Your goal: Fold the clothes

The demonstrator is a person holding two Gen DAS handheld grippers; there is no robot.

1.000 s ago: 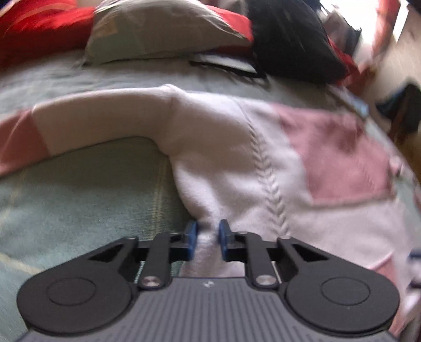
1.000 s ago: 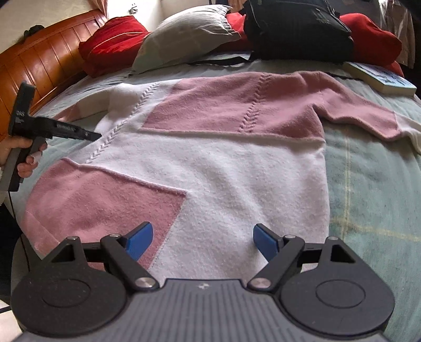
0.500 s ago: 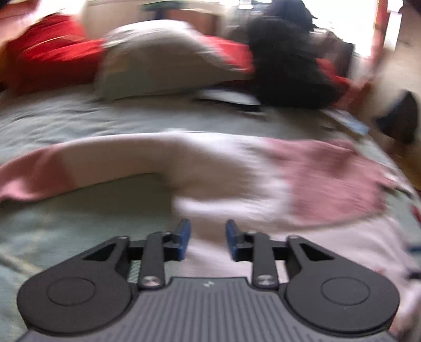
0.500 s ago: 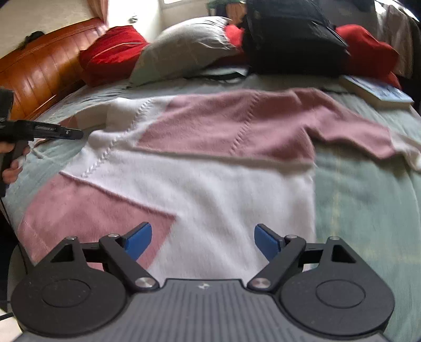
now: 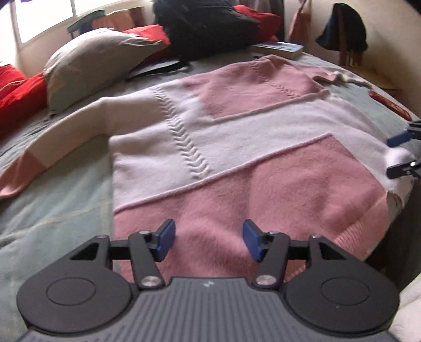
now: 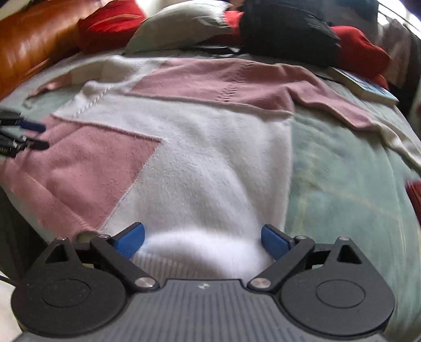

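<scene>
Left wrist view shows a knitted sweater (image 5: 236, 147) spread flat, its body made of pink and white blocks with a raised braid seam running down the white part and a ribbed pink hem at the near right. It lies on a pale green bedspread (image 5: 52, 205), one sleeve reaching out to the left with a pink cuff. The left gripper (image 5: 209, 242) hovers over the pink lower panel with its blue pads (image 5: 165, 239) apart; the jaws are opening and nothing is pinched between them, the knit only lying below.

From the right wrist view the sweater (image 6: 210, 163) fills the middle of the bed, its other sleeve trailing off to the right. The right gripper (image 6: 202, 240) stands at the white hem with its jaws wide and opening; the white fabric bulges up between the pads, but they do not press on it.

Behind the sweater sit a grey pillow (image 5: 97, 60), red cushions (image 6: 110, 21), a black bag (image 5: 205, 23) and a book (image 5: 279, 48). The right view is blurred, and the wooden headboard (image 6: 31, 44) is cut off at the left edge.
</scene>
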